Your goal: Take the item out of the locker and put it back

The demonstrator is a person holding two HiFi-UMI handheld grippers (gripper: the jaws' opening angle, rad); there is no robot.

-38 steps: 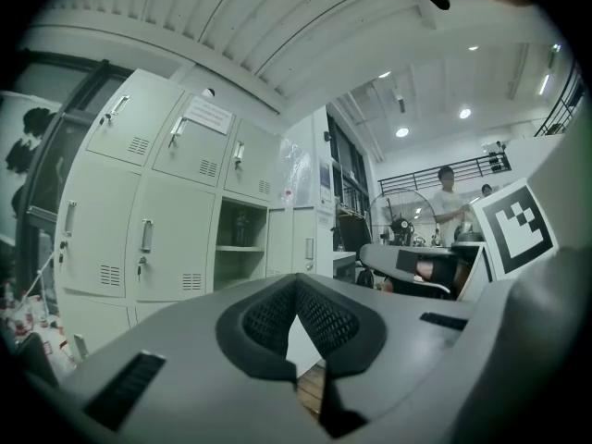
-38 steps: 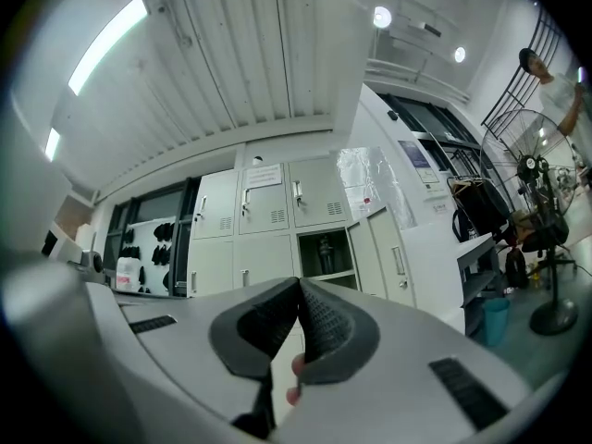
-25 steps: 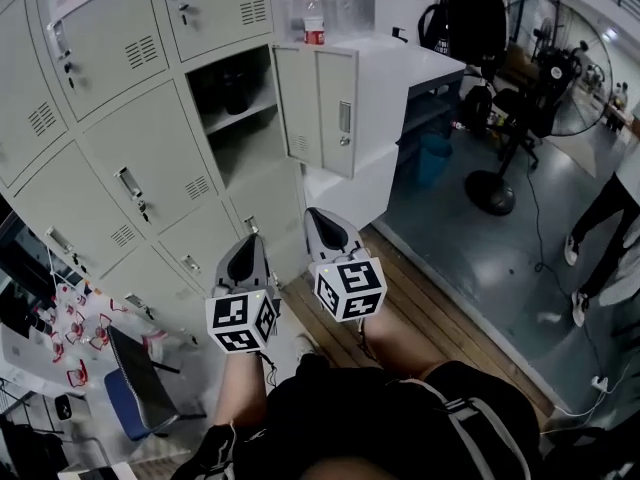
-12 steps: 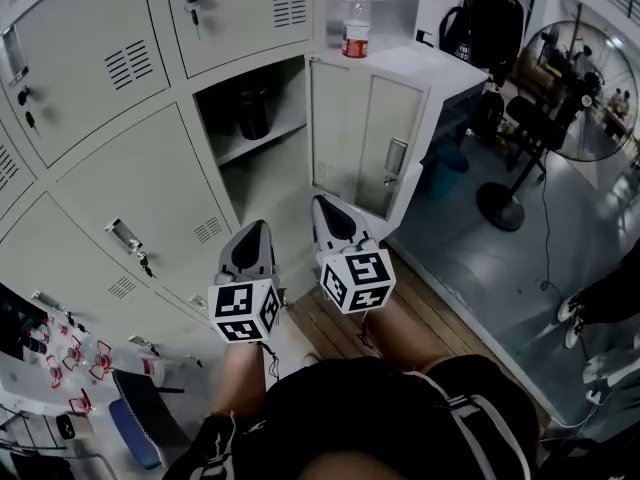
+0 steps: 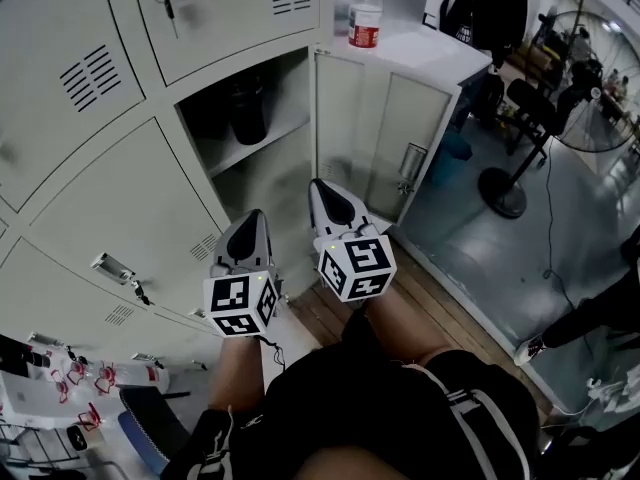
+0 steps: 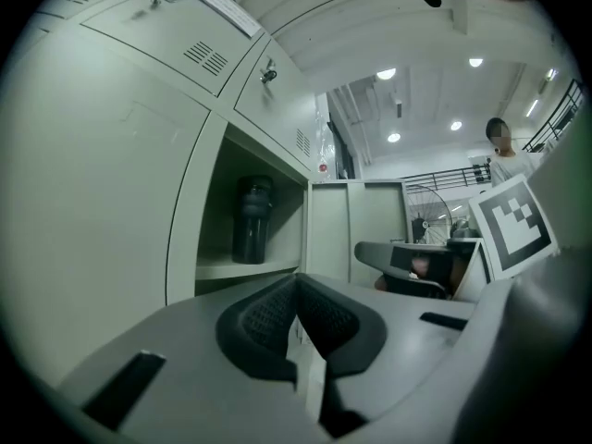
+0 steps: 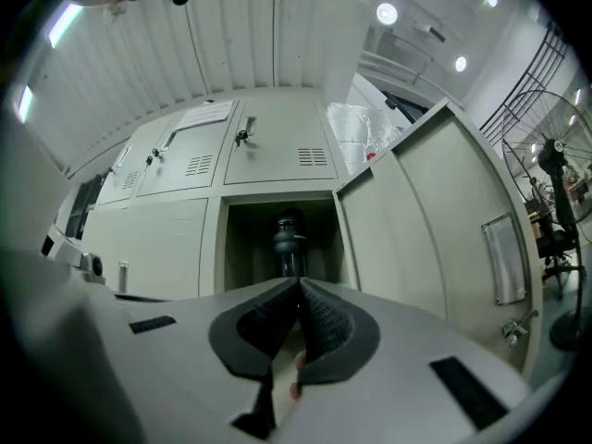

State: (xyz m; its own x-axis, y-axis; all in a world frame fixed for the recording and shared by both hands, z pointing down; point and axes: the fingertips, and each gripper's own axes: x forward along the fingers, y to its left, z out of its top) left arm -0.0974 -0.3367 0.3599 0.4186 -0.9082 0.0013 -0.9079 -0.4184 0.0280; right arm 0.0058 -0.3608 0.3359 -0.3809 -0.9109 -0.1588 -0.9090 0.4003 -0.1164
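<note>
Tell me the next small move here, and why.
Probably open the right gripper and advance it toward the dark bottle. The locker door is open, the bottle stands upright on the shelf straight ahead in the right gripper view, and that gripper is shut, empty and short of it.

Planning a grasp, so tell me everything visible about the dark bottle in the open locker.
The dark bottle is black, tall and cylindrical, with a rounded cap over a narrower neck. Its material is unclear, though it looks matte. It stands upright on the shelf in the upper part of the open locker, toward the back, alone. Only the shelf touches it.
</note>
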